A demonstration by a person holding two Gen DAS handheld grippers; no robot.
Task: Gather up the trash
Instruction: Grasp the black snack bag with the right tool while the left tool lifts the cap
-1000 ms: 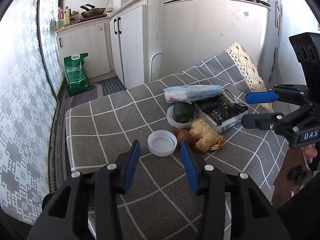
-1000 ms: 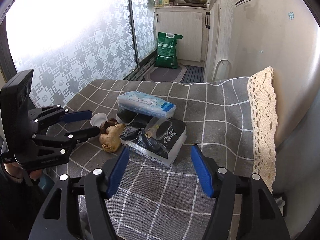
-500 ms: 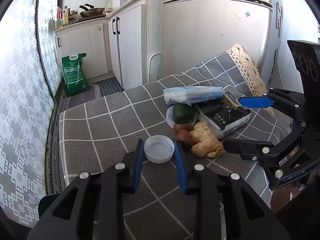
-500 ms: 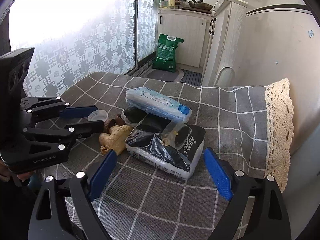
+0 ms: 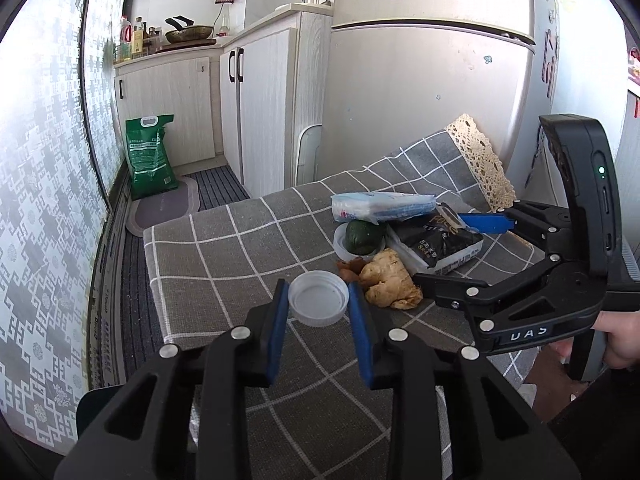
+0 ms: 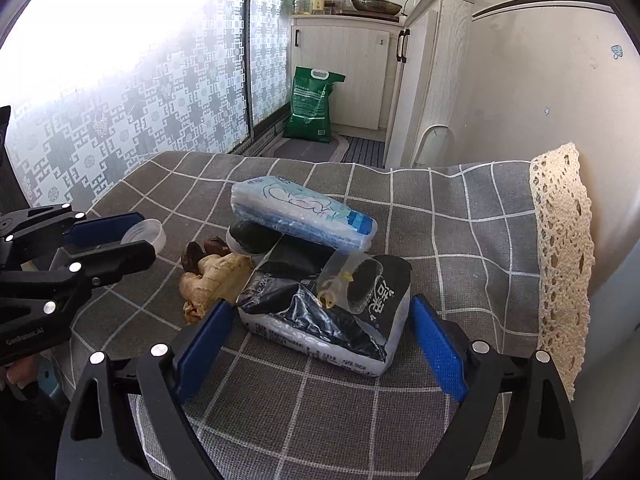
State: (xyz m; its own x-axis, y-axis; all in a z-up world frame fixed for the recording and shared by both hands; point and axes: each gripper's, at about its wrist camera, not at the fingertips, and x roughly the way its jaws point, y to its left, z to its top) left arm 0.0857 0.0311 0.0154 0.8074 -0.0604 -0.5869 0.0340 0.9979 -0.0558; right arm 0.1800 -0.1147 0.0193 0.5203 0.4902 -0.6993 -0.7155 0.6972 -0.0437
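A white plastic lid [image 5: 318, 300] sits near the left front of the grey checked tablecloth [image 5: 240, 248]. My left gripper [image 5: 319, 308] is shut on it, one blue pad against each side. To its right lie a ginger root [image 5: 390, 284], brown scraps [image 5: 348, 270], a dark green item in a white cup [image 5: 362, 236], a blue-white tissue pack [image 6: 304, 212] and a black-and-white package [image 6: 320, 316] with a clear plastic cup [image 6: 340, 280] on it. My right gripper [image 6: 320, 304] is open wide, its pads flanking the package without touching it.
A lace trim [image 6: 560, 260] marks the table's right edge, against the fridge [image 5: 420, 100]. White cabinets [image 5: 260, 100] and a green sack [image 6: 312, 108] on the floor stand beyond the far edge. A patterned window [image 6: 120, 100] runs along the left.
My left gripper moved forward and closed its pads onto the white lid. My right gripper opened wider and came in around the black-and-white package.
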